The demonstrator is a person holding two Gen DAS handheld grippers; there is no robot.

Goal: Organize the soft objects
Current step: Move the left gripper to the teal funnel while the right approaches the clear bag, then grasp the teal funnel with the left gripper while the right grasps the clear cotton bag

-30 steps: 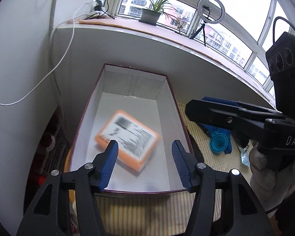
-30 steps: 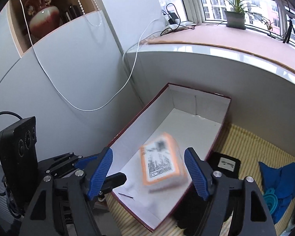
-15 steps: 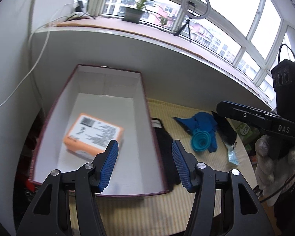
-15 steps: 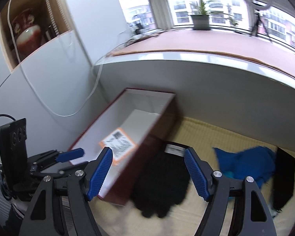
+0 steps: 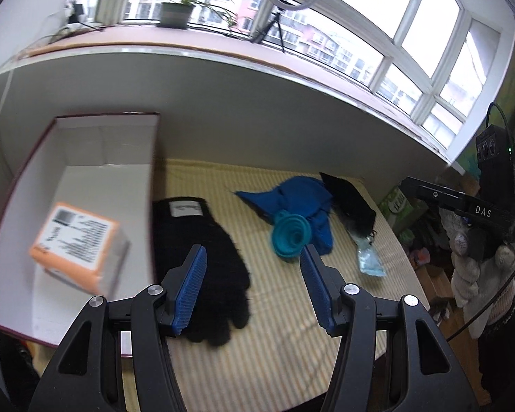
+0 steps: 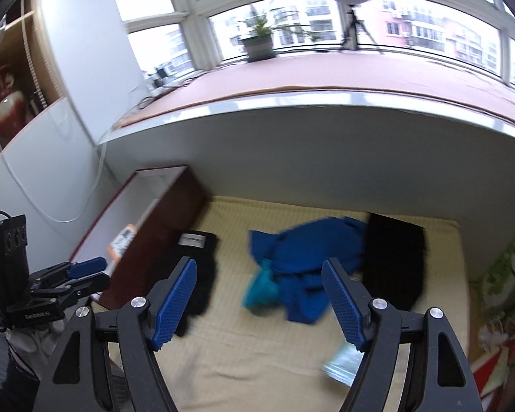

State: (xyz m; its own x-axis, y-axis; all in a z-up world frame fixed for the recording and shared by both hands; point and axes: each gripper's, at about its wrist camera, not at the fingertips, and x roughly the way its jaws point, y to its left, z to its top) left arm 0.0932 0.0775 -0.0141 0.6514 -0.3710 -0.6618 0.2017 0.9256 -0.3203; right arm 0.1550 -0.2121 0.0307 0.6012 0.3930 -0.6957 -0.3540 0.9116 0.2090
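Since the black glove (image 5: 202, 261) is soft, light and floppy, the spread, empty left gripper (image 5: 252, 288) should pinch its near fingers.

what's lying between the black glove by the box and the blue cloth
Only bare striped mat lies between the black glove and the blue cloth; the teal funnel sits against the cloth. The left wrist view shows it.

We look down and forward along each hand-held gripper toward the window sill (image 5: 223, 55). Our left view sits above the box (image 5: 86, 158) and black glove (image 5: 202, 240); our right view looks from further right. Both share the striped mat (image 6: 257, 350), blue cloth (image 6: 312, 250) and box.
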